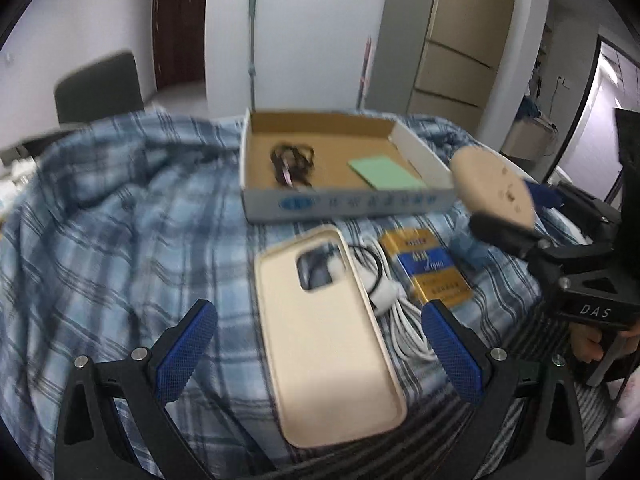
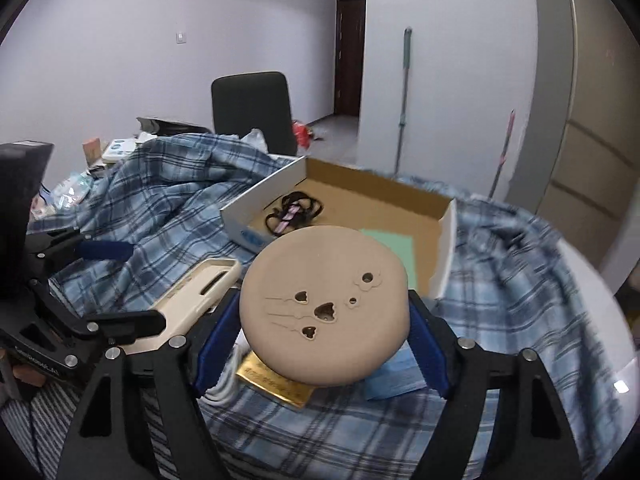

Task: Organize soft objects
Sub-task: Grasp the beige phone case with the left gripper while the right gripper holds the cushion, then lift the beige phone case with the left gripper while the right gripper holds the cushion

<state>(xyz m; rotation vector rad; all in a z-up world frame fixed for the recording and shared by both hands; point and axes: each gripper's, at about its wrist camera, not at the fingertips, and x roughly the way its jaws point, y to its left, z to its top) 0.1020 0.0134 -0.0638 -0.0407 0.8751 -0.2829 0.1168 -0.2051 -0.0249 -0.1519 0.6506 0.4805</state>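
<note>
Above the plaid-covered surface (image 2: 500, 280), right gripper (image 2: 324, 316) pinches the tan round pad (image 2: 326, 304) by its edges, lifted clear, likely bound for the cardboard tray (image 2: 448, 248). Left gripper (image 1: 320, 344) spread wide, straddling the phone case (image 1: 328, 340), probably next.

The left gripper (image 1: 316, 344) hangs with jaws wide apart over a cream phone case (image 1: 328, 340) lying on a blue plaid cloth (image 1: 120, 232). Beyond it stands a shallow cardboard box (image 1: 344, 204); at right, the right gripper (image 1: 516, 216) clasps a tan round pad (image 1: 492, 188).
</note>
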